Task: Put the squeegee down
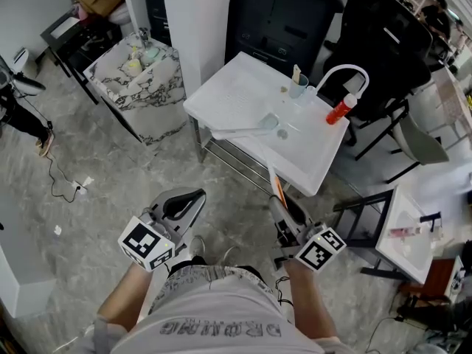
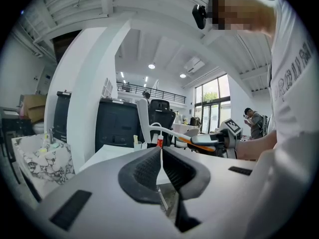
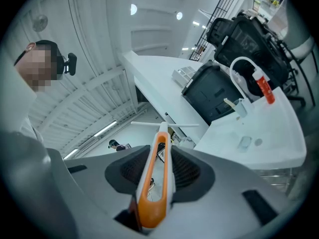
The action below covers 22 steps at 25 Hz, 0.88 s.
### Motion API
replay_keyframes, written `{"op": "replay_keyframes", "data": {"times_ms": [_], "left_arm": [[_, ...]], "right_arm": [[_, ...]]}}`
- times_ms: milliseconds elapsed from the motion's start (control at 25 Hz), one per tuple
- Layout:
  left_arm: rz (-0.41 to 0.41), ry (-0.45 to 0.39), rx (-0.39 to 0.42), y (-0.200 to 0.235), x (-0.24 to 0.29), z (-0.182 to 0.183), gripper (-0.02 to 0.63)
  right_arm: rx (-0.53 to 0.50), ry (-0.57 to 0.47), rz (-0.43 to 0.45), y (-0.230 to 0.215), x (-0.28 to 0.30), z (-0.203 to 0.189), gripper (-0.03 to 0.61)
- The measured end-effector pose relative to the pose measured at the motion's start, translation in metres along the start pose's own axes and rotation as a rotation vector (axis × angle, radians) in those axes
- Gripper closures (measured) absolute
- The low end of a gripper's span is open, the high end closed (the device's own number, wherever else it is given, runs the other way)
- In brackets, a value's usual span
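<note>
One squeegee [image 3: 150, 213], one bottle [image 1: 341, 110] — two grippers [image 1: 193, 198] [image 1: 284, 209]

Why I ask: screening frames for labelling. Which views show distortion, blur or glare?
Head view: evenly lit, sharp, edges bowed. Left gripper view: fisheye circle with black corners, windows very bright, near jaws soft. Right gripper view: same fisheye; squeegee fairly sharp, ceiling lamp glares.

Orange-white squeegee [image 3: 151, 213]; seemingly marbled stand [image 1: 144, 93]
</note>
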<state>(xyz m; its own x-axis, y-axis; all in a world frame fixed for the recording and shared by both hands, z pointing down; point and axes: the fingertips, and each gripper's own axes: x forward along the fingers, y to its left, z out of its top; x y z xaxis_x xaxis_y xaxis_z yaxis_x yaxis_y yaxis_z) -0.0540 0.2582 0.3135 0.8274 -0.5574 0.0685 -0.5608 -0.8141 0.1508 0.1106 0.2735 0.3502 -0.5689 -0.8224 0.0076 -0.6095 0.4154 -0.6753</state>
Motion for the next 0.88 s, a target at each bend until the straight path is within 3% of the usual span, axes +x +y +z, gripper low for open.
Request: {"op": "replay_keyframes", "data": {"times_ms": [880], "left_arm": [[0.038,-0.004,0.011,-0.043,0.028,-0.011,0.584]], "right_arm": [[-0.011,0.033,0.026,-0.029,-0.038,0.011,0.437]]}}
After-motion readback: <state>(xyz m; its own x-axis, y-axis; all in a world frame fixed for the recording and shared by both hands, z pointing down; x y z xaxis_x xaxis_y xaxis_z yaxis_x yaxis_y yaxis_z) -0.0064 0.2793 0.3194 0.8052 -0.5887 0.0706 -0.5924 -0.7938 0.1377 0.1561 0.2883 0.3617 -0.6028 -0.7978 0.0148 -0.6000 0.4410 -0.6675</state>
